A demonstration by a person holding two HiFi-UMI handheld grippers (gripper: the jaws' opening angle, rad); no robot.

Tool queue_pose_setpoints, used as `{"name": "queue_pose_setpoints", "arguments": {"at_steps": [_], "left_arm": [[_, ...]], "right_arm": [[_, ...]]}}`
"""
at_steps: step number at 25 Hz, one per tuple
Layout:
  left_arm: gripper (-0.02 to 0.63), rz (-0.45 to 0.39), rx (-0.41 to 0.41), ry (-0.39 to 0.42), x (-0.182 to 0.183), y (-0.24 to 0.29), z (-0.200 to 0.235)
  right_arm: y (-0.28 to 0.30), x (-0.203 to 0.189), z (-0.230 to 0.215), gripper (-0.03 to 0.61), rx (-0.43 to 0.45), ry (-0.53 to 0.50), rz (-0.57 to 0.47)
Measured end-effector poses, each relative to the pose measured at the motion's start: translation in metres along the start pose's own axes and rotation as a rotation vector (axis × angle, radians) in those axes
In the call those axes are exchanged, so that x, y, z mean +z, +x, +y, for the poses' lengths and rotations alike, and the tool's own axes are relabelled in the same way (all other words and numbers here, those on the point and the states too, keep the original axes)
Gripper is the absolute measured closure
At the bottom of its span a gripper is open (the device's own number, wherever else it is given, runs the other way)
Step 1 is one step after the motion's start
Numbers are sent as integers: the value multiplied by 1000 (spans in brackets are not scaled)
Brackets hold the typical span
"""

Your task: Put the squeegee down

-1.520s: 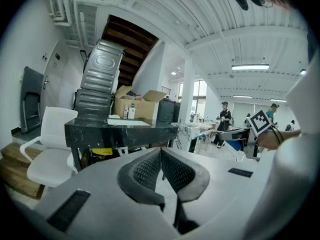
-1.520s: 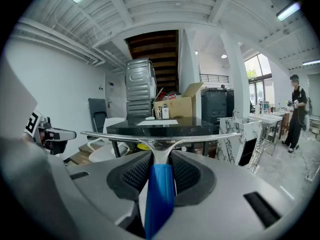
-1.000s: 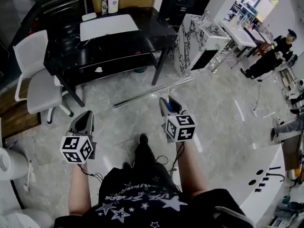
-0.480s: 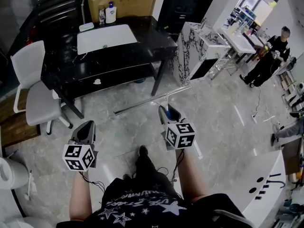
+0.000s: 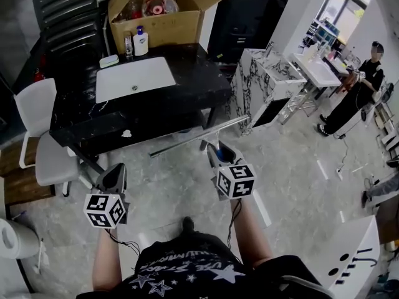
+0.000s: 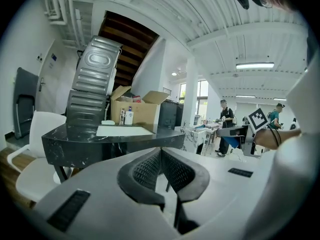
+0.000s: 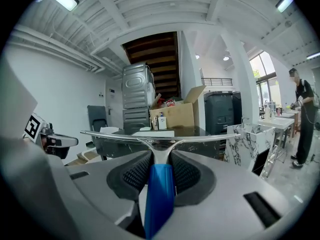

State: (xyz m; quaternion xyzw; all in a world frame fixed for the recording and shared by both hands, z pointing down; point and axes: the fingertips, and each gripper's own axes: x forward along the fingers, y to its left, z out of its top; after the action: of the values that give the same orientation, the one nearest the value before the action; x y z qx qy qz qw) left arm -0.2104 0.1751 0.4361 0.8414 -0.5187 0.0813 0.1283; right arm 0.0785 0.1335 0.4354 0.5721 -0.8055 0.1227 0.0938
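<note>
The squeegee (image 5: 198, 136) has a blue handle (image 7: 159, 190) and a long metal blade (image 7: 125, 136). My right gripper (image 5: 216, 150) is shut on its handle, and the blade lies crosswise in the air above the floor, just short of the black table (image 5: 193, 73). In the right gripper view the blade spans the picture in front of the right gripper (image 7: 159, 160). My left gripper (image 5: 116, 177) hangs to the left at about the same height. Its jaws meet at the tips of the left gripper (image 6: 160, 152) with nothing between them.
A white sink basin (image 5: 134, 78) is set in the black table, with bottles and a cardboard box (image 5: 168, 8) behind it. A white chair (image 5: 45, 143) stands at the left and a marble cabinet (image 5: 265, 83) at the right. A person (image 5: 355, 92) stands far right.
Both grippers have moved forward toward the black table, which now looms larger and nearer. The squeegee has stayed in the right gripper's hold.
</note>
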Motion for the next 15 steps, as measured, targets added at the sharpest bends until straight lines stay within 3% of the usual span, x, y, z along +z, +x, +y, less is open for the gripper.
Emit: {"name": "queue_pose_setpoints", "arguments": {"at_steps": [10,15], "left_arm": [[594,12,20,15,16,109,-28],[594,6,6,-33,17,132,-37]], "right_arm": [[59,15,-85,440,53,-23,25],[75,9,-103,440,62,-13,41]]}}
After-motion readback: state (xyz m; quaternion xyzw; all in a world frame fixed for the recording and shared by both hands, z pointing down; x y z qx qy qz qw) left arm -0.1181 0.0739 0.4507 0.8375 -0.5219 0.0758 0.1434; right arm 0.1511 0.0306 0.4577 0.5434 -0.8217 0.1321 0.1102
